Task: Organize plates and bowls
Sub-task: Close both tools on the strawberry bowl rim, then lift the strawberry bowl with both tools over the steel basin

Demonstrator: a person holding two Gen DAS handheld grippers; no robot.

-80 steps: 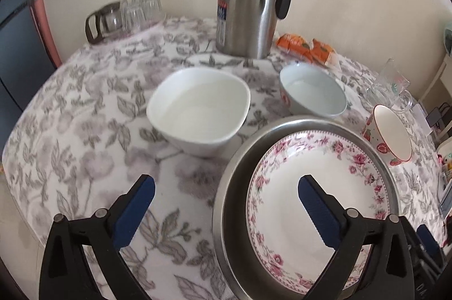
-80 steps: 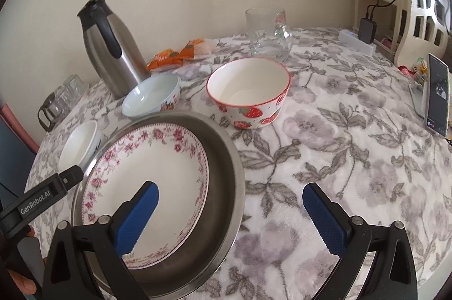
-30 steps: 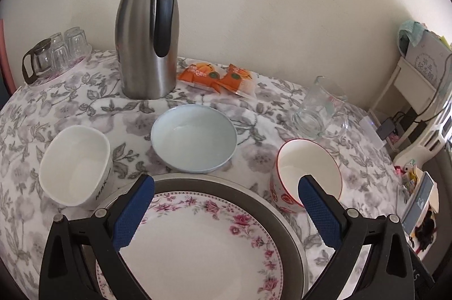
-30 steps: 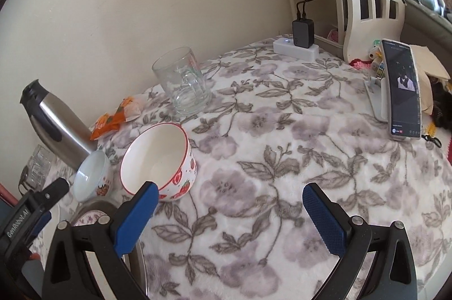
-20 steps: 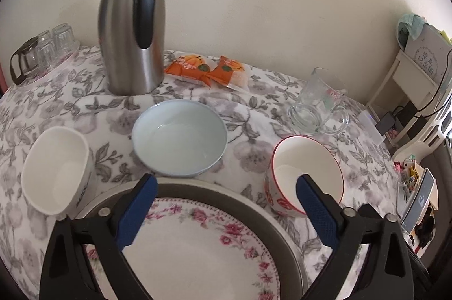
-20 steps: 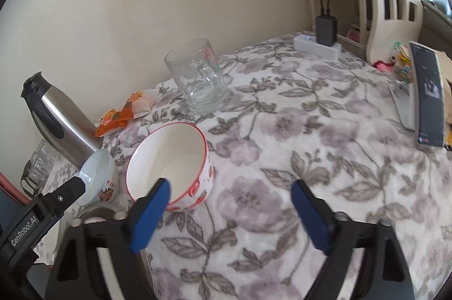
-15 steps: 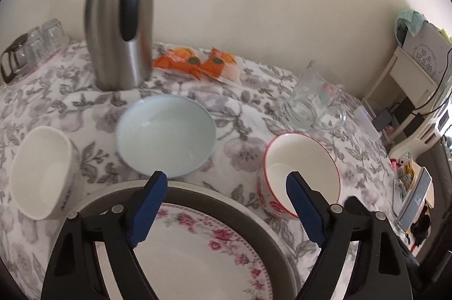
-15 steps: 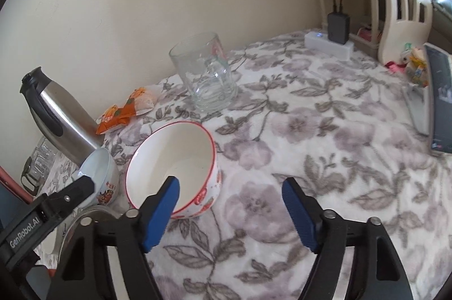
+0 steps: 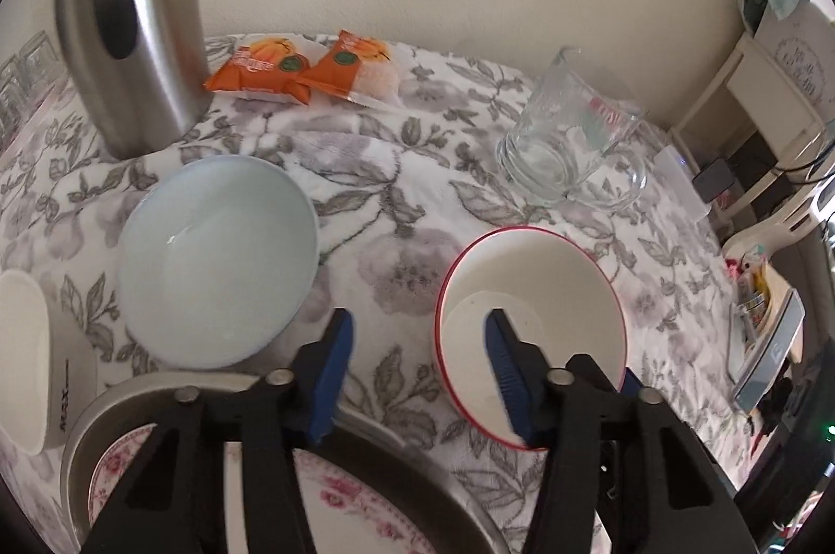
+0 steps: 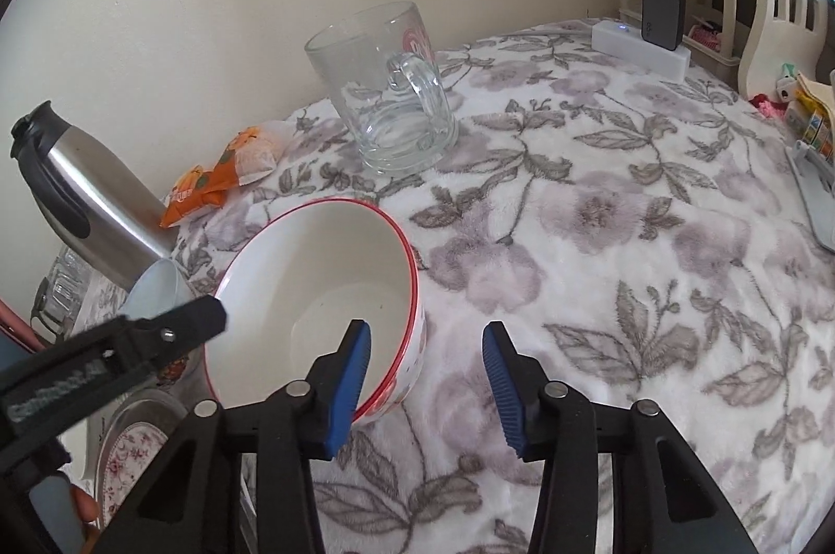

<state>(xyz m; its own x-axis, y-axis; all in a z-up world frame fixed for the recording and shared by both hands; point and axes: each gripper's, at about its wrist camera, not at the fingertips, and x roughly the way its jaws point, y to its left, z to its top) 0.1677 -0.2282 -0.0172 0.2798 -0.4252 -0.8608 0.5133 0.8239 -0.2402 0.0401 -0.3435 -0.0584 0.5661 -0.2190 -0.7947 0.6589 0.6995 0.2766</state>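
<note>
A red-rimmed strawberry bowl (image 9: 532,324) stands upright on the floral cloth; it also shows in the right wrist view (image 10: 323,303). My left gripper (image 9: 417,376) is open and straddles its left rim, right finger inside. My right gripper (image 10: 425,384) is open and straddles its right rim, left finger inside. A pale blue bowl (image 9: 216,275) sits to the left, and a white squarish bowl (image 9: 23,361) lies at the far left edge. A floral plate (image 9: 334,502) rests in a steel dish (image 9: 104,413) under my left gripper.
A steel thermos (image 9: 128,6) stands at the back left beside orange snack packets (image 9: 302,69). A glass mug (image 9: 563,142) stands behind the red-rimmed bowl. A power strip with charger (image 10: 652,37) and a white shelf lie at the right edge.
Both grippers have moved forward to the red-rimmed bowl and their jaws have narrowed, each with one finger over the bowl's rim.
</note>
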